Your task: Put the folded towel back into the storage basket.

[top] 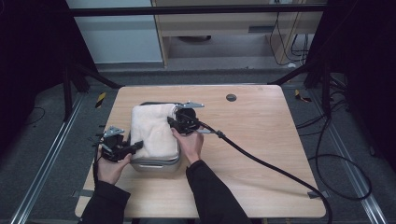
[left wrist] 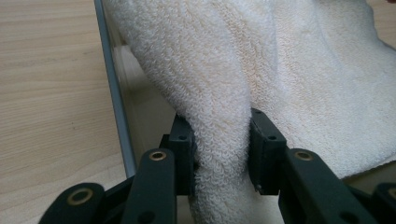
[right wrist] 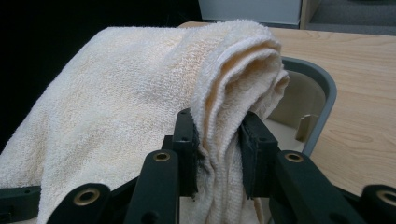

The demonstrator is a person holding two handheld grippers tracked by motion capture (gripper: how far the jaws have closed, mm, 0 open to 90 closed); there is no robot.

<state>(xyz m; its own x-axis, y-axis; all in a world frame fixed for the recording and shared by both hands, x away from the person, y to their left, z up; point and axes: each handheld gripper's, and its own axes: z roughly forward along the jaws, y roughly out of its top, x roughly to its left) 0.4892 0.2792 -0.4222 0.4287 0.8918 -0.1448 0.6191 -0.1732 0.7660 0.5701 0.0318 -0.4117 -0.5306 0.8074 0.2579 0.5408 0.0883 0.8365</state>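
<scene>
Both forearms reach in low, left gripper (top: 136, 147) and right gripper (top: 172, 121) each clamping the cream towel (top: 152, 130) seemingly over a grey bin (top: 156, 165).

Black hand-held gripper (top: 137, 146), brass-ringed screws, grey plate, dark sleeves (top: 212, 193)

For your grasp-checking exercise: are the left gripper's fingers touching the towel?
Touching. The left gripper view shows the left gripper with both fingers pressed into a bunched fold of the towel, pinching it.
</scene>
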